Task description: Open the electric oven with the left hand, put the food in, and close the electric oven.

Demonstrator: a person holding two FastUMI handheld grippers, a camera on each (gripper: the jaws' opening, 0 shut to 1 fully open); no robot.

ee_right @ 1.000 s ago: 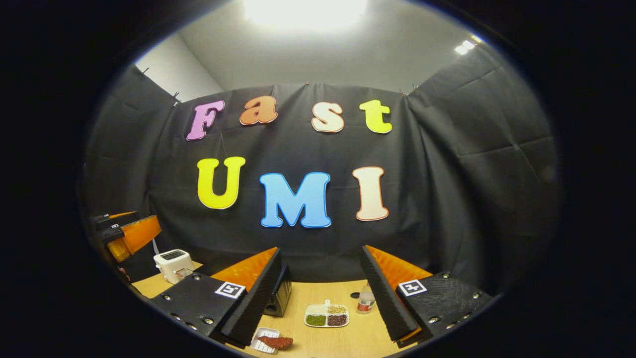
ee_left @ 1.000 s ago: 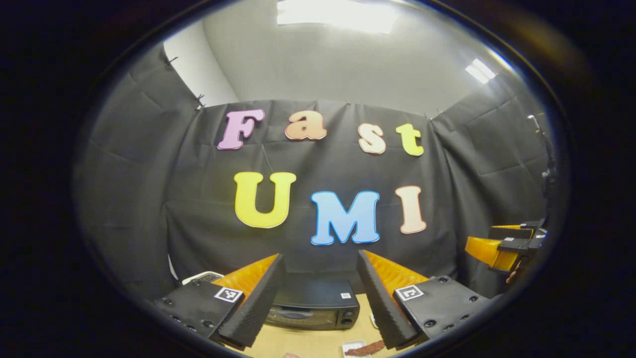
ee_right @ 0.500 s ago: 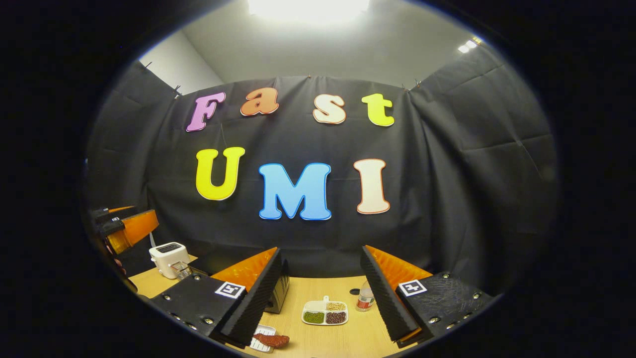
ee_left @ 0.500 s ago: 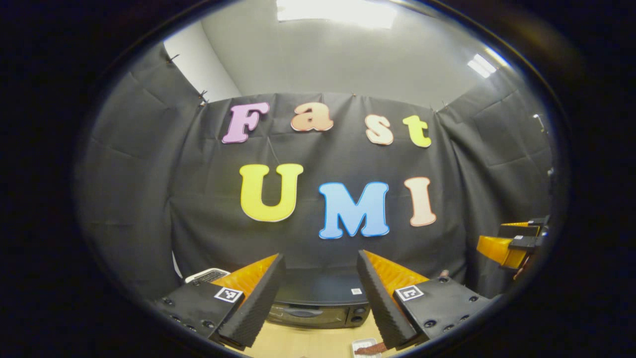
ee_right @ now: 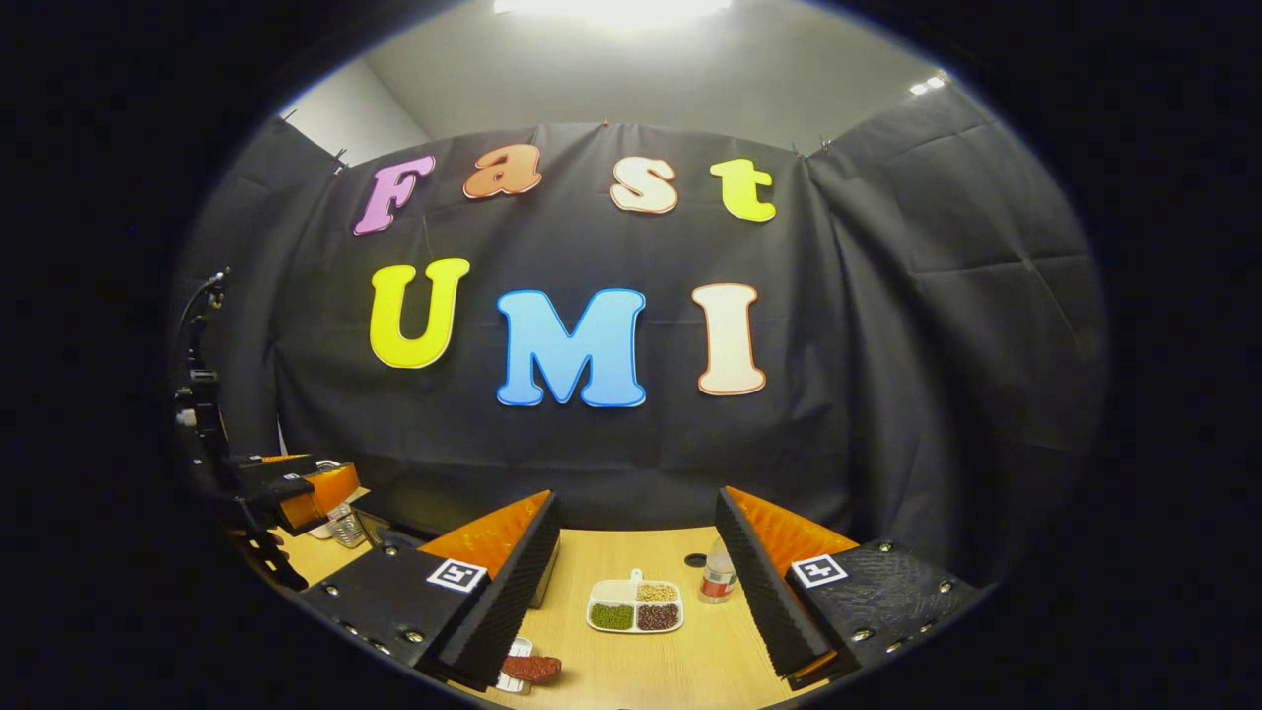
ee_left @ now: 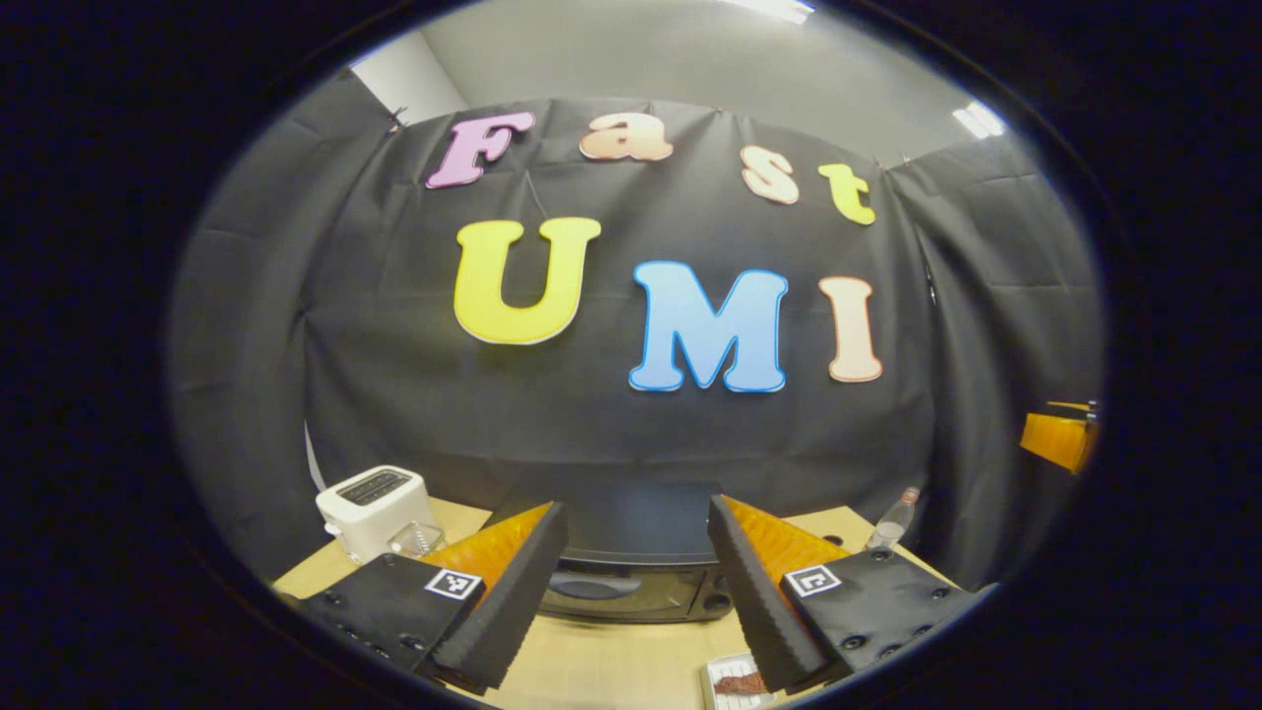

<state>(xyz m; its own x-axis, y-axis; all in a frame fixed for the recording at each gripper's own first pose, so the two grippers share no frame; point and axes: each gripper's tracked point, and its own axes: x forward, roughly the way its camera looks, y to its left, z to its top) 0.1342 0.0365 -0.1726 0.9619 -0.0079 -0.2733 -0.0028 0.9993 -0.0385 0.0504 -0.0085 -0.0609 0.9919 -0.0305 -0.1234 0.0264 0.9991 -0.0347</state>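
I judge I am at the opening step: my left gripper (ee_left: pixel 636 582) hangs spread wide and empty, lined up on the electric oven (ee_left: pixel 631 577), which sits on the wooden table (ee_left: pixel 611 671) with its door closed and its handle (ee_left: pixel 582 589) between my fingers but apart from them. My right gripper (ee_right: pixel 636 592) is likewise wide open with nothing held, above the table. The food (ee_right: pixel 532 668), a reddish piece on a small white tray (ee_right: pixel 511 678), waits near the oven; next I must reach and grip that handle.
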